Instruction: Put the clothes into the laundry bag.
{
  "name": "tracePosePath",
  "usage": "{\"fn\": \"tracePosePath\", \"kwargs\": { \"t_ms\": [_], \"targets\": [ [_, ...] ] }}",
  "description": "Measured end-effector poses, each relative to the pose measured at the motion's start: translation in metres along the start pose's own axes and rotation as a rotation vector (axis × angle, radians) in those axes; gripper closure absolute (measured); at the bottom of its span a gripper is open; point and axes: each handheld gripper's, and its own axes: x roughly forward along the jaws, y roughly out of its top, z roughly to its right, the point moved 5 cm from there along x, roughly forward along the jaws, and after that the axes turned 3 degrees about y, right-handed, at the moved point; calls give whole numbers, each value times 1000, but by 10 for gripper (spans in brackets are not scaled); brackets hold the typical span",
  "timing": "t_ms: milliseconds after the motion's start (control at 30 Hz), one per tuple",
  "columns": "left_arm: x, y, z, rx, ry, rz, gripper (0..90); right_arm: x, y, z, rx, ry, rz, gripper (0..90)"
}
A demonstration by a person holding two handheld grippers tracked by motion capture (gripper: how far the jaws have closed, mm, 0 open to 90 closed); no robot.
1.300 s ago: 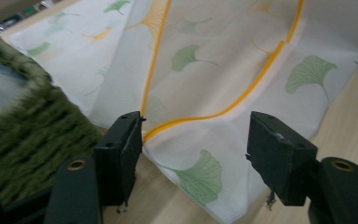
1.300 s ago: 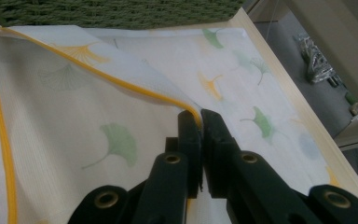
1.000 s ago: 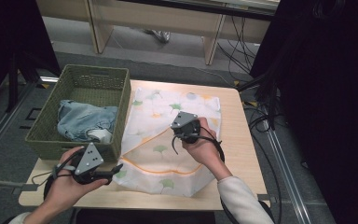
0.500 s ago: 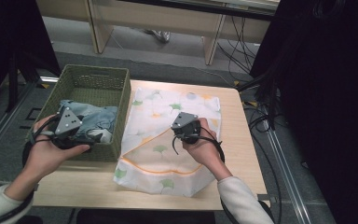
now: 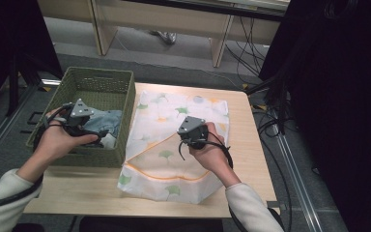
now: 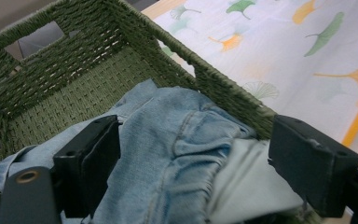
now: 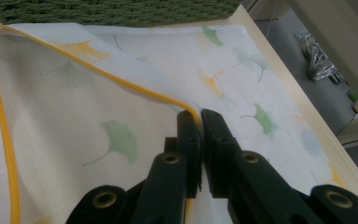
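My right claw [image 7: 200,122] pinches the yellow-trimmed, leaf-print white cloth [image 5: 174,145], left claw [image 6: 193,163] gapes over crumpled blue jeans [image 6: 177,154]; tugging could slip it.

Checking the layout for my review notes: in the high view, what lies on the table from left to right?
Green woven basket holding denim clothing, with the left gripper over it → leaf-print cloth → right gripper pinching the cloth's folded-over edge.

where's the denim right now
In the high view the denim lies in the green basket at table left, beside the leaf-print cloth, under the open left gripper.
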Motion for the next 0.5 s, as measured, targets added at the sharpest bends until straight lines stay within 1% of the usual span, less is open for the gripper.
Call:
{"fn": "tracePosePath", "kwargs": {
  "t_ms": [100, 133, 167, 200, 267, 333, 400, 433, 500],
  "targets": [
    [7, 3, -2, -1, -13, -19, 167, 0, 0, 1, -6, 0, 2, 871],
    [9, 3, -3, -1, -11, -26, 167, -1, 0, 1, 6, -2, 1, 871],
    [11, 4, -4, -8, -14, -32, 166, -1, 0, 1, 5, -3, 2, 871],
    [13, 4, -4, -3, -18, -46, 166, -1, -1, 1, 5, -3, 2, 871],
    [17, 5, -5, -7, -25, -63, 166, -1, -1, 1, 6, -2, 2, 871],
    [20, 5, -7, 1, -38, -95, 163, 0, 0, 1, 0, 0, 2, 871],
    [22, 6, -8, 6, -37, -107, 163, 0, 0, 1, -5, 0, 2, 870],
    [23, 6, -9, 4, -36, -109, 164, 0, 0, 0, 6, 1, 0, 870],
    [26, 7, -10, 6, -38, -123, 163, 0, 0, 0, 6, 1, 0, 870]
  ]
}}
